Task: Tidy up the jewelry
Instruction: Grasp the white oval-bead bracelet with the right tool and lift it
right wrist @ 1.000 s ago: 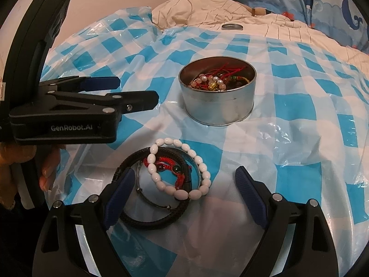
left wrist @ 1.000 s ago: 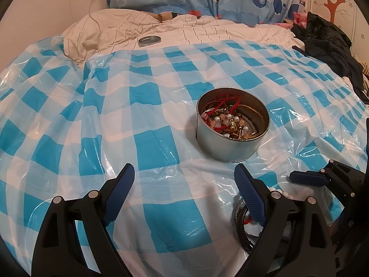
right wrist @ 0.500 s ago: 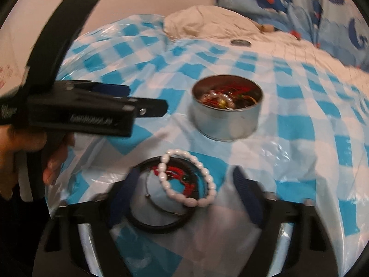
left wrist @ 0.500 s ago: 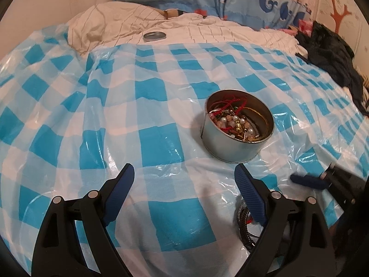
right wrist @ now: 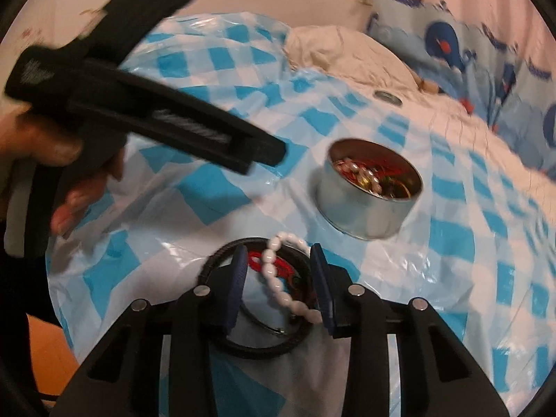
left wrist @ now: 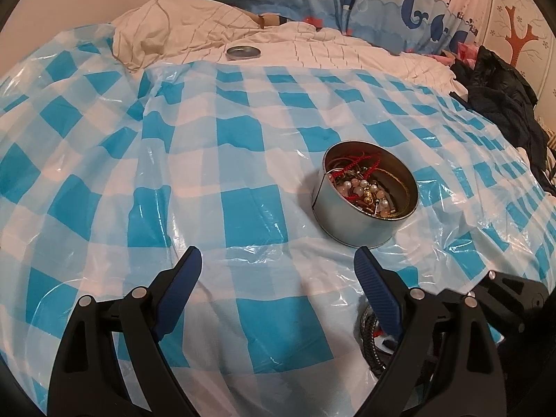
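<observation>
Right wrist view: your right gripper [right wrist: 279,271] has its jaws partly closed around the white bead bracelet [right wrist: 278,278], not visibly pinching it. The bracelet lies over a black bangle [right wrist: 250,344] and red cord [right wrist: 257,260] on the blue checked plastic sheet [right wrist: 469,243]. Just beyond stands the round tin [right wrist: 368,191], holding tangled jewelry. Your left gripper [left wrist: 278,260] hovers with fingers wide apart, empty. A lid [left wrist: 242,52] rests far off on the cream bedding [left wrist: 194,21].

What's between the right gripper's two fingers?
In the right wrist view, the right gripper straddles the white bead bracelet, with red cord and a black ring under it. The fingers are not yet closed on it.
</observation>
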